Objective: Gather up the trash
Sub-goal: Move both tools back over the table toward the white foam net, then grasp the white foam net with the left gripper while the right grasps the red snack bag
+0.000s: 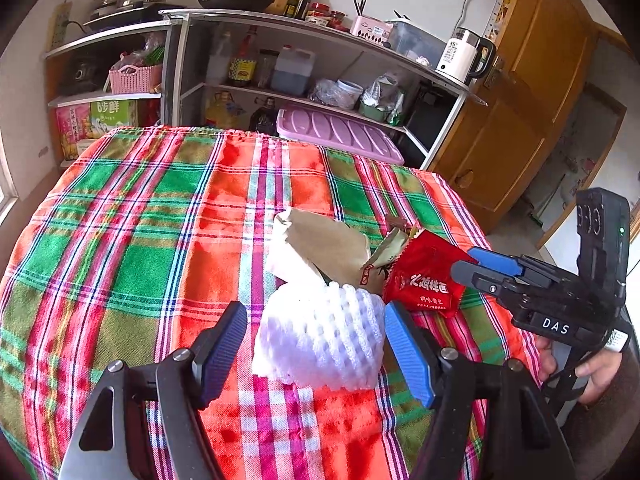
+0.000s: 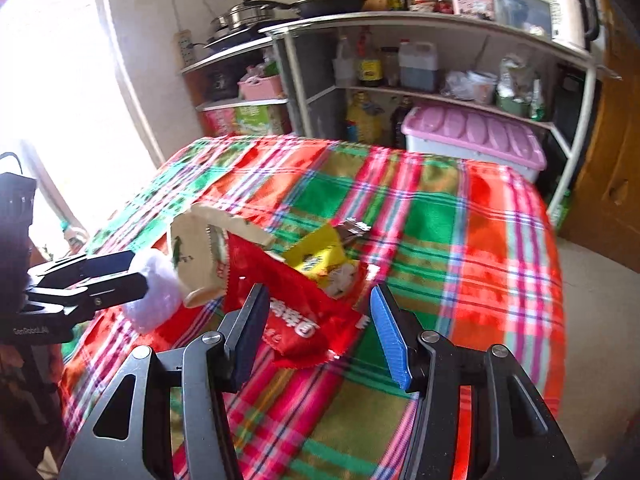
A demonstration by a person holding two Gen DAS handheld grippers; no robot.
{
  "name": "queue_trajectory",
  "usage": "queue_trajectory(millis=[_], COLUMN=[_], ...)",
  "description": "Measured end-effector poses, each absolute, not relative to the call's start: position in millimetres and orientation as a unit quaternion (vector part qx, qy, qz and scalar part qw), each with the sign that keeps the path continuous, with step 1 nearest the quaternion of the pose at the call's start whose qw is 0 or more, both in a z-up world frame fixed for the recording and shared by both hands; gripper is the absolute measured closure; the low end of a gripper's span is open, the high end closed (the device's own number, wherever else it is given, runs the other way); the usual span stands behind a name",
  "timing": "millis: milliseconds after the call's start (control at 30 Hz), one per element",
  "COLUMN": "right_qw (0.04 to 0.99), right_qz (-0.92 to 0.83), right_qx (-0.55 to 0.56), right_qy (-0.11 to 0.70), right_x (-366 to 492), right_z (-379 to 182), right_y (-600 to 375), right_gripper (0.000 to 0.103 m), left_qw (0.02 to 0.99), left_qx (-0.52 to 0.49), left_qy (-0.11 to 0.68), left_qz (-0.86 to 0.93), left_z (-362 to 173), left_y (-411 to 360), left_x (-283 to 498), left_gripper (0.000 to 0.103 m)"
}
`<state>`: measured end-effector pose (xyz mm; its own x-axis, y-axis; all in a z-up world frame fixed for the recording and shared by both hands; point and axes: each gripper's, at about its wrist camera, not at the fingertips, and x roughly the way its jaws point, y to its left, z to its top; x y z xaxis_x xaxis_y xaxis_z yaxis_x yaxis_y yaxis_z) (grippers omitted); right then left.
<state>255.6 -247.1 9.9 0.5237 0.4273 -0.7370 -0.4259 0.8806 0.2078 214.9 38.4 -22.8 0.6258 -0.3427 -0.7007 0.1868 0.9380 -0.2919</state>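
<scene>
Trash lies in a small heap at the lower centre of the left wrist view, on the plaid-covered bench (image 1: 140, 208): a white foam fruit net (image 1: 320, 336), a crumpled tan paper wrapper (image 1: 320, 244) behind it, and a red noodle sachet (image 1: 424, 284) to the right. A yellow packet (image 2: 316, 252) shows behind the sachet in the right wrist view. The left hand-held gripper (image 1: 316, 356) is spread wide with the foam net between its pads, not yet pinched. The right hand-held gripper (image 2: 316, 336) is likewise spread, its pads on either side of the red sachet. No bin or bag is visible in either picture. This looks like the grasping step, both tools lined up on a piece. Next, each likely needs to close gently, since both pieces are soft and will crush or slip, then lift clear.
</scene>
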Motion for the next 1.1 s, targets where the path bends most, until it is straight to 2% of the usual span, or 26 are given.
queue_trajectory(millis=[267,633,800,1033,1100], right_qw=[0.855,0.834,0.837,0.845,0.845], right_qz=[0.295,0.304,0.305,0.292,0.293], right_qx=[-0.014,-0.092,-0.096,-0.071,-0.072], right_qy=[0.427,0.451,0.445,0.443,0.442], right_x=[248.8,230.3,222.6,224.8,222.4], right_z=[7.3,-14.5,-14.0,-8.4,-8.0], right_y=[-232.3,-190.2,-188.9,-199.5,-199.1], right_gripper=[0.049,0.050,0.057,0.073,0.077], left_qw=[0.893,0.888,0.886,0.887,0.888], left_qx=[-0.097,-0.096,-0.095,-0.090,-0.088], left_qy=[0.413,0.423,0.427,0.424,0.422], left_qz=[-0.147,-0.153,-0.156,-0.159,-0.160], left_z=[-28.1,-35.3,-38.6,-38.6,-38.0], left_y=[37.2,35.2,33.0,31.3,29.2], left_x=[215.3,214.6,214.7,213.7,213.0], left_gripper=[0.032,0.032,0.032,0.032,0.036])
